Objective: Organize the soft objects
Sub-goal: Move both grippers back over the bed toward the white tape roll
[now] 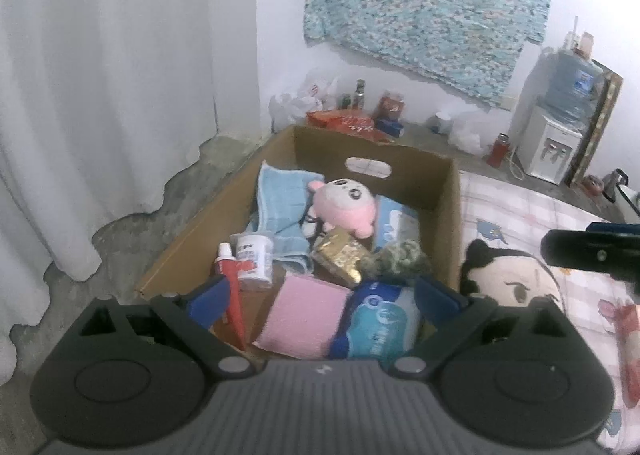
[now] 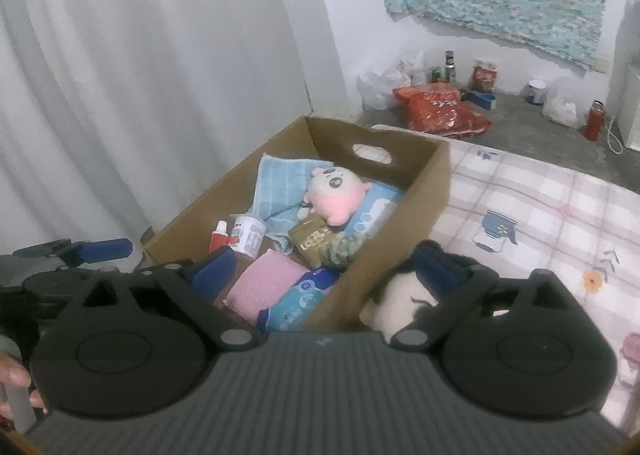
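Fuzzy round pink plush (image 1: 346,207) in corrugated box (image 1: 454,223)

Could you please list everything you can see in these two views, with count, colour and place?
box: 1, brown cardboard, on the bed beside the curtain
pink plush: 1, pink and white, in the box
towel: 1, light blue, in the box, far left
tube: 1, red and white, in the box
jar: 1, white, beside the tube
pink pad: 1, near end of the box
tissue packs: 2, blue, in the box
gold packet: 1, mid box
doll: 1, black hair, pale face, on the bedsheet outside the box
bedsheet: 1, pink check
curtain: 1, white, left
dispenser: 1, white, far right
left hand-held gripper: open, empty
right hand-held gripper: open, empty
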`<action>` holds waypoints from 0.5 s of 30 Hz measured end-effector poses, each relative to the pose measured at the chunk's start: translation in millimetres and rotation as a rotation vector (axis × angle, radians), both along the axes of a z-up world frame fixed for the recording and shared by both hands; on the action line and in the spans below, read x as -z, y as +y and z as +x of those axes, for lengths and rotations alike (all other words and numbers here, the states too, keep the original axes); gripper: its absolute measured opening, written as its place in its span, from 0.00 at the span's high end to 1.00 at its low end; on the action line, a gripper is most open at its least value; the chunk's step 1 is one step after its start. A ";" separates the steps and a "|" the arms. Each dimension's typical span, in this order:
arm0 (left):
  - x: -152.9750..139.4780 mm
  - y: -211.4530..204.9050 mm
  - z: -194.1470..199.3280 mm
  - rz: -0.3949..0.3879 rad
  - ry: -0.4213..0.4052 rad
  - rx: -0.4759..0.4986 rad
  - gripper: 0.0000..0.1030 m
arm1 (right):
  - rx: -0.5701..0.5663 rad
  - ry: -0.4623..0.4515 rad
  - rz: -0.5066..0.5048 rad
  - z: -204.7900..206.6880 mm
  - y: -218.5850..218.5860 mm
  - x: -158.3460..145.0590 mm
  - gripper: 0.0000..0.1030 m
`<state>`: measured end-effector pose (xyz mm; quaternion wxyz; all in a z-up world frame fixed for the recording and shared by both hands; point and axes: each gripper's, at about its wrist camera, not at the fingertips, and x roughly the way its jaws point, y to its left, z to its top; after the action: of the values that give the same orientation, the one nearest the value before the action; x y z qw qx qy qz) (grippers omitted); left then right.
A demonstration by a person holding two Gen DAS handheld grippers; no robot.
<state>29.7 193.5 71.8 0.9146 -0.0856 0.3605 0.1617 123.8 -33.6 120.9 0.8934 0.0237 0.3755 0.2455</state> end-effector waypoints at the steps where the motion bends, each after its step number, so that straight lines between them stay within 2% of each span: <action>1: -2.4 -4.8 -0.9 0.006 -0.002 0.008 0.03 | 0.009 -0.002 0.007 -4.5 -6.4 -2.0 0.04; 10: -17.4 -52.3 -3.4 0.066 -0.007 0.088 0.03 | 0.099 -0.046 0.048 -40.6 -65.1 -15.4 0.02; 15: -22.9 -85.8 -2.5 0.065 -0.023 0.171 0.03 | 0.219 -0.074 0.044 -63.8 -122.5 -27.2 0.02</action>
<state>27.2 107.7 94.7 0.9316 -0.0267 0.3503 0.0936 60.0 -156.1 148.1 0.9273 0.0753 0.3321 0.1555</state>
